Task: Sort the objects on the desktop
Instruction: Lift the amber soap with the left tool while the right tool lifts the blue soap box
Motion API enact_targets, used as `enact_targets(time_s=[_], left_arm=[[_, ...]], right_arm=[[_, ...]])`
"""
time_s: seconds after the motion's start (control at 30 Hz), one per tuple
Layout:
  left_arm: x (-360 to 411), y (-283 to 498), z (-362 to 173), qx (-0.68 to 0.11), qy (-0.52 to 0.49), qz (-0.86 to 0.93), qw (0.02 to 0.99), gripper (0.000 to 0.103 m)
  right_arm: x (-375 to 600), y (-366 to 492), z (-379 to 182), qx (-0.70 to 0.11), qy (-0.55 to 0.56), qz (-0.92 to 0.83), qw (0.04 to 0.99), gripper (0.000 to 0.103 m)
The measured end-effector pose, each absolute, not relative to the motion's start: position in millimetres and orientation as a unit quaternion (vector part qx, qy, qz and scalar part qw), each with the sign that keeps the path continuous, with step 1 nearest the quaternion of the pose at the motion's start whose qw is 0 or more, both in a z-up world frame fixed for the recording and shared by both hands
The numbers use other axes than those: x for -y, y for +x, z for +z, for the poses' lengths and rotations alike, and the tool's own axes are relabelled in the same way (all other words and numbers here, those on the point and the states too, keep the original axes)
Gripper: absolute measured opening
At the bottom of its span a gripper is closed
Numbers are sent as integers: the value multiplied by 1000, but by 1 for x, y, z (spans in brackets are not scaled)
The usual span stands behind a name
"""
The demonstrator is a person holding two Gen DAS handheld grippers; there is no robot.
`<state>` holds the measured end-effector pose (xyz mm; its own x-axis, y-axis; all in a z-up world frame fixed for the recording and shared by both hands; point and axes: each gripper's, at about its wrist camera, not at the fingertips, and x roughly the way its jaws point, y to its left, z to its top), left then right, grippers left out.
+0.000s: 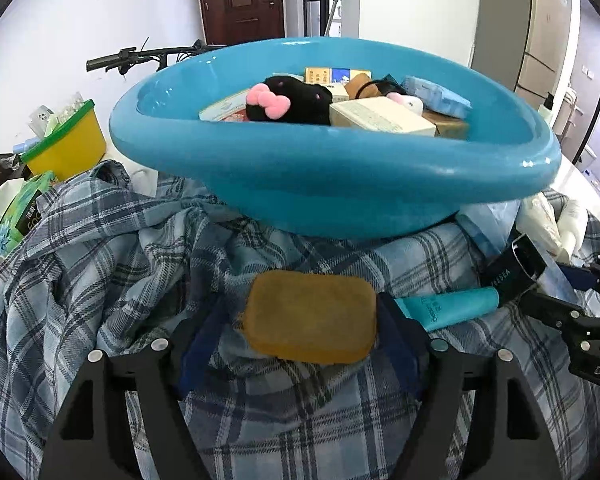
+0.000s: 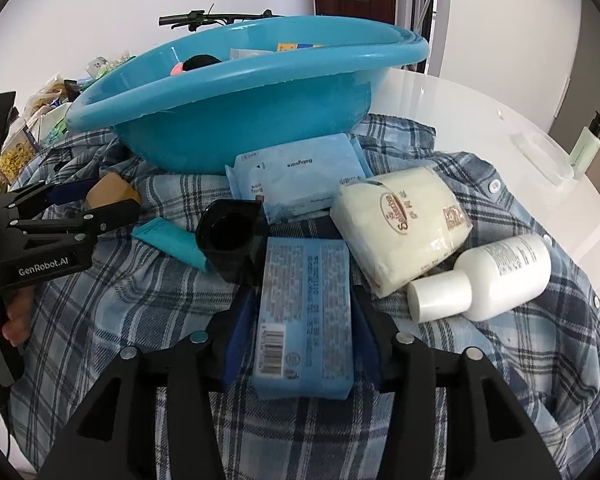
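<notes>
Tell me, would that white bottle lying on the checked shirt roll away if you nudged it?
Probably: the white bottle lies on its side and looks round, so it may roll. The rumpled checked shirt could slow it. Its smooth plastic may feel slippery.

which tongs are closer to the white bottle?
Right. The right tongs straddle the blue wipes pack, right beside the white bottle. The left tongs sit at the brown sponge, across the plaid shirt from it.
</notes>
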<state>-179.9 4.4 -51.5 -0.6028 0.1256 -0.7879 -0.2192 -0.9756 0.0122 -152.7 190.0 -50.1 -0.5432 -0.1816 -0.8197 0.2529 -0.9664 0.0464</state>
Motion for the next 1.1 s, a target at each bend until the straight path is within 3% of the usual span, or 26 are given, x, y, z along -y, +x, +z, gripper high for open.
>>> enact_targets(time_s=[0.1,0.37,0.57,0.67,0.77,0.83,1.1], left_arm=[[-1,-175,-44,-48,-419,901,100,69],[-6,-158,-33,-87,-411,902,102,68],[-7,-158,-39,-86,-419,899,93,69],[-7,-163,-42,-72,-423,896,115,77],[-6,-168,-45,-57,-422,897,118,76],[-4,-169,-45,-47,-415,901,117,63],[-3,-158,-31,-68,-389,911,118,63]], right_arm=[[-192,-151,-49,-35,459,-879,126,38],[-196,-142,-46,-33,456,-880,128,38],[-198,-136,-44,-33,455,-881,127,38],[-198,-135,-43,-31,455,-881,128,38],[-200,-136,-43,-30,455,-881,129,38],[-201,-136,-43,-28,456,-880,128,38],[-201,-138,-45,-26,458,-879,129,38]])
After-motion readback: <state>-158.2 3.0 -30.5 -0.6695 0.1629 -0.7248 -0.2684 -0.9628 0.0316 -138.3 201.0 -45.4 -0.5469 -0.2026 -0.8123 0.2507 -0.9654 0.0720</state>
